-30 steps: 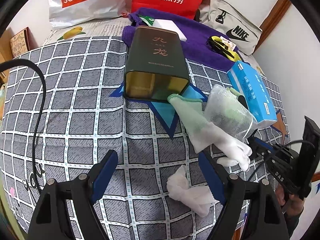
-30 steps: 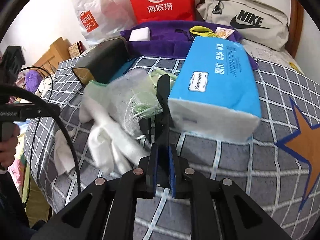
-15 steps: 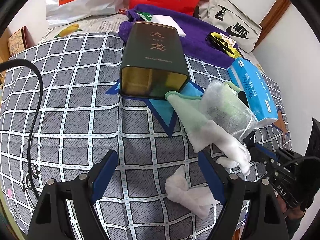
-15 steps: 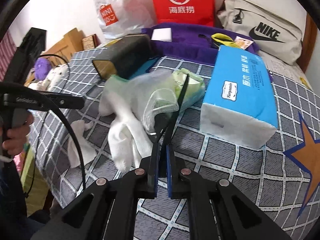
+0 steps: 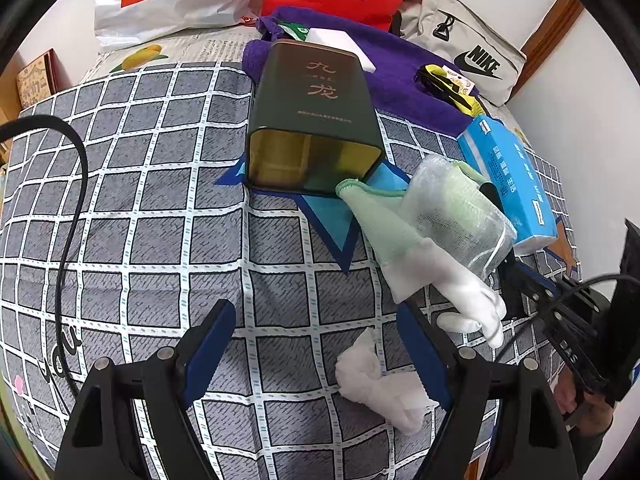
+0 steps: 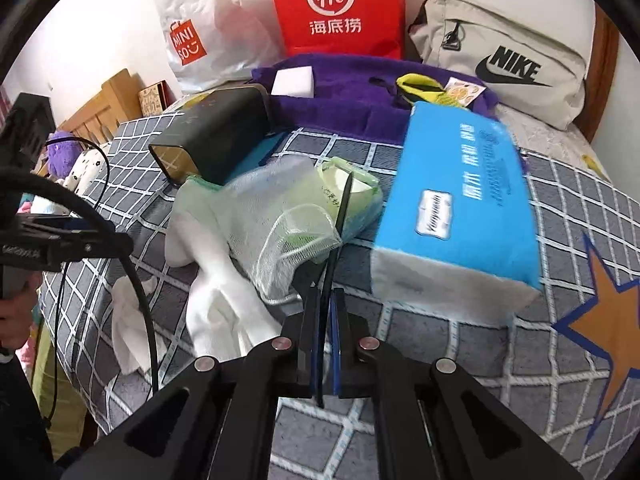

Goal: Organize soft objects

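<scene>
Right wrist view: the right gripper (image 6: 325,308) is clenched; its pads pinch the edge of a translucent mesh bag (image 6: 280,220) that holds a green packet (image 6: 352,196). The bag rests on the checked bedspread (image 6: 460,360), just beside the blue tissue pack (image 6: 464,200) and touching a white glove (image 6: 216,300). A dark tin (image 6: 216,144), open mouth toward the cameras, lies just behind the glove's green cuff.

Left gripper (image 5: 316,344) hangs released over the bedspread, nothing between its pads; a crumpled white tissue (image 5: 380,388) lies just beside its right finger.

Judgement: step in hand is lifting the bag clear. The pinch is on thin mesh only, so lift slowly and watch that the weave does not slide out or snag the glove. The free gripper could steady the tin's mouth if that is the target.

Legible writing: "MINISO" on the white bag (image 6: 200,32), "Hi" with Chinese characters on the red bag (image 6: 336,8), "NIKE" on the grey pouch (image 6: 508,60). Tin characters gold, tissue-pack print too blurred.
</scene>
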{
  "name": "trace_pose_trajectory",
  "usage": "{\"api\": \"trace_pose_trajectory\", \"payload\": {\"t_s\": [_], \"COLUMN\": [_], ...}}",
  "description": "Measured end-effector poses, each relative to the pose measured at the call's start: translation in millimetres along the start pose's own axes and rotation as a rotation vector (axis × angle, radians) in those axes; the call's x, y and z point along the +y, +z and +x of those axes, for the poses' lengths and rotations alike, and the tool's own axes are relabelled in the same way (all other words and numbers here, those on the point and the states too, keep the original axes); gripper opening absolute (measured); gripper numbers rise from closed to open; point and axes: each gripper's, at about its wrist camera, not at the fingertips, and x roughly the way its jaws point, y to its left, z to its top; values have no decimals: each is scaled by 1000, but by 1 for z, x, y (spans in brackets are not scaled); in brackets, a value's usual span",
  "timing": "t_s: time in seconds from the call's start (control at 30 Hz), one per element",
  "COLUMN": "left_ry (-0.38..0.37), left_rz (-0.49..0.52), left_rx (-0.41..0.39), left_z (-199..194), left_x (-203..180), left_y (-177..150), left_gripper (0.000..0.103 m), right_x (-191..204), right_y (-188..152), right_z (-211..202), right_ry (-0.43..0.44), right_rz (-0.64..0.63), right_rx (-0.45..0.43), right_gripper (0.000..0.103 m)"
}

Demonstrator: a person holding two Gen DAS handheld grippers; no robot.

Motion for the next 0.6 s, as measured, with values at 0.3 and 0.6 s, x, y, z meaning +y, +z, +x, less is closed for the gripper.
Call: {"api": "trace_pose_trajectory", "payload": {"t_s": [0.3, 0.6], "left_ry": [-17, 0], "left_rz": [16, 9], "left_rx": [1, -4], "left_z": [0, -5], "left_x": [-8, -3], "left_y": [-1, -1], "left_gripper": [82, 82], "right_x": [-14, -13], "right_y": [-11, 5], "right_z": [-6, 17], "right_ry": [38, 61], "right_rz": [76, 79], "right_rx": [-2, 35], "right_gripper": [7, 10]}}
